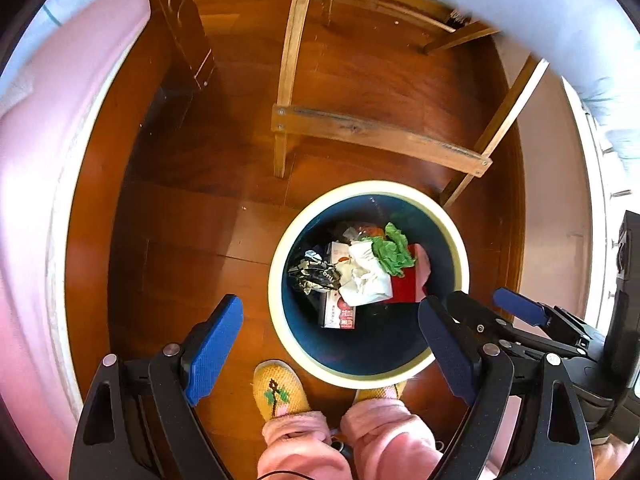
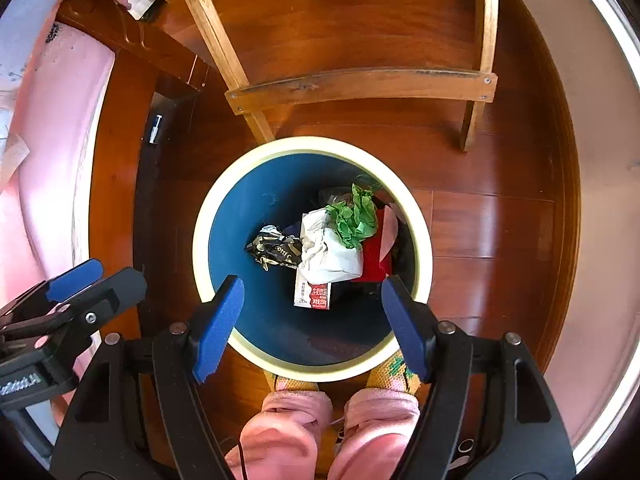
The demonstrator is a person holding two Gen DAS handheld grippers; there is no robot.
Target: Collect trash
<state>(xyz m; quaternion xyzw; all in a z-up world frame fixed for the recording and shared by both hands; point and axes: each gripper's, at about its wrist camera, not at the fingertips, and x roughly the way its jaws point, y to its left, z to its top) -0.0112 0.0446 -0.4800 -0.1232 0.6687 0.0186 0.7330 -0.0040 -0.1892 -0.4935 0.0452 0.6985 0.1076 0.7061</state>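
Both tongs hang over the bin, wide open, nothing held. Left tongs sit above the near-left rim; right tongs straddle the near rim. Bin stands on wood floor, chair legs just behind, slippers touching the near side; open floor to the left. Trash is inside: green paper, white wrapper, red box, black foil pack, carton w/ Chinese print, not legible. Only the right view shows a small pen-like item by the bed frame.
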